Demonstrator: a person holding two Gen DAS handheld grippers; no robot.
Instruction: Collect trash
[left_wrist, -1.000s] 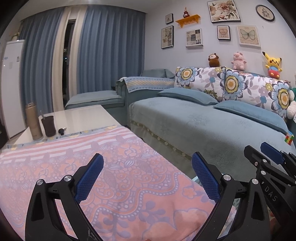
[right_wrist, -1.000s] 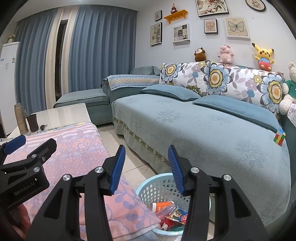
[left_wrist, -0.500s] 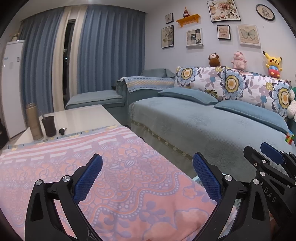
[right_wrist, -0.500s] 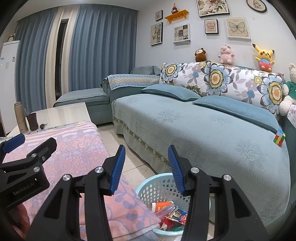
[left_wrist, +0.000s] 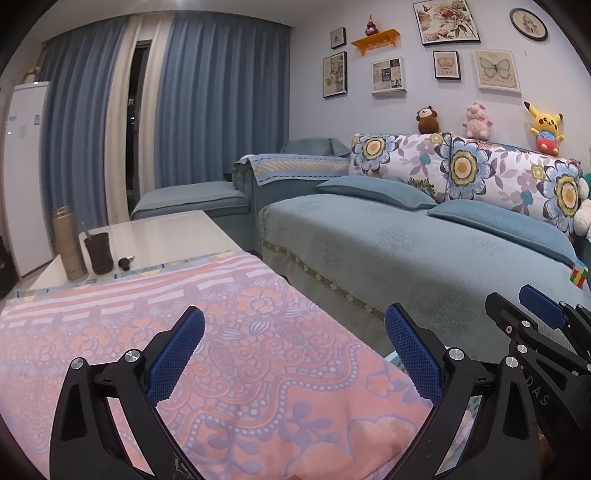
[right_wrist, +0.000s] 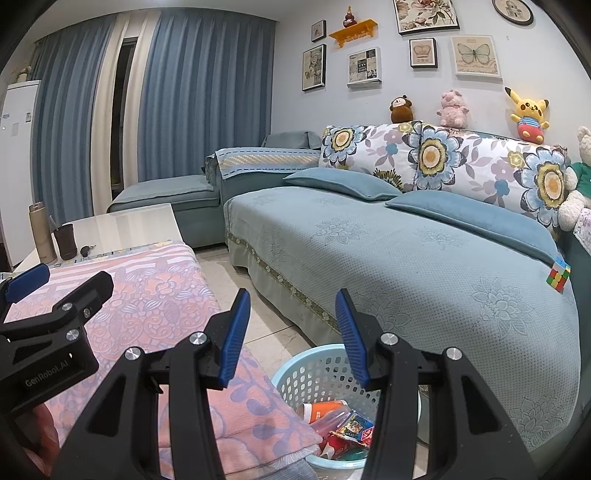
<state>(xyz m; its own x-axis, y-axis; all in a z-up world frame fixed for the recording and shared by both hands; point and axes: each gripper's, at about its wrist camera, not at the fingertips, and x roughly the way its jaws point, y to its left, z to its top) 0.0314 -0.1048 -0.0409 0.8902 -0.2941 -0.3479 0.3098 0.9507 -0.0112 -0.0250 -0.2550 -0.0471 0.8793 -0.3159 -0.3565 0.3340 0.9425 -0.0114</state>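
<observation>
A light blue plastic basket (right_wrist: 314, 373) stands on the floor between the table and the sofa. Inside it lie an orange cup (right_wrist: 323, 410), a pinkish bottle (right_wrist: 328, 424) and colourful wrappers (right_wrist: 354, 428). My right gripper (right_wrist: 291, 332) hovers above the basket's near rim, jaws apart with nothing between them. My left gripper (left_wrist: 295, 354) stands wide open and empty over the pink patterned cloth (left_wrist: 221, 332) on the table. Each gripper shows in the other's view, the right one (left_wrist: 539, 314) at the right edge and the left one (right_wrist: 37, 288) at the left edge.
At the table's far end stand a tall flask (left_wrist: 68, 243), a dark cup (left_wrist: 98, 251) and keys (left_wrist: 125, 262). A blue sofa (right_wrist: 406, 258) with cushions runs along the right, a colour cube (right_wrist: 557, 277) on it. A white fridge (left_wrist: 26, 177) stands far left.
</observation>
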